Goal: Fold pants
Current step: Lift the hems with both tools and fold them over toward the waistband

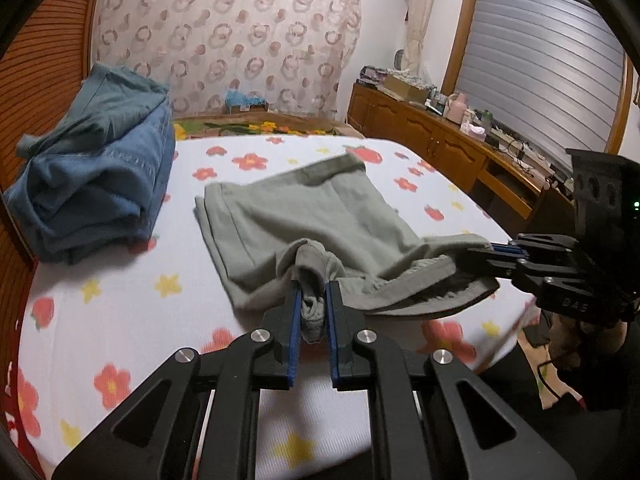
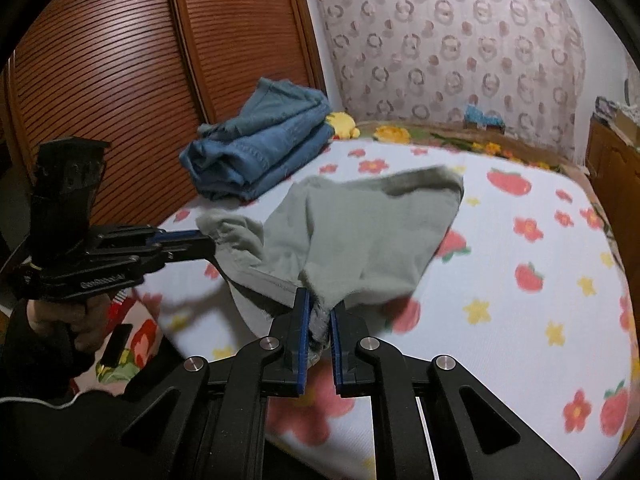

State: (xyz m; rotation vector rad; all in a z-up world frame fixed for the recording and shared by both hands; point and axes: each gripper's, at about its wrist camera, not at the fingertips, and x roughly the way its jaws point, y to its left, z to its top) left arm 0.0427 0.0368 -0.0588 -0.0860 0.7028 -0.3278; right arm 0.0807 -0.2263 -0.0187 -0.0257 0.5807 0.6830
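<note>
Here, big bed (image 1: 120, 312) with flower sheet. Blue jeans pile (image 1: 96, 184) sits folded near far left edge. Grey-green pants (image 1: 320, 216) lie mid-bed, near edge lifted. Left gripper (image 1: 313, 300) pinches bunched near corner of pants. Right gripper (image 2: 320, 312) pinches other near corner.

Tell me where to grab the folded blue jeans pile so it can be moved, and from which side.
Take the blue jeans pile at its rounded folded end, the one facing the near edge of the bed. There the layers are stacked and joined by the fold, so one pinch would probably catch them together. Come in low from the near side; the wooden wardrobe stands close behind the pile.
</note>
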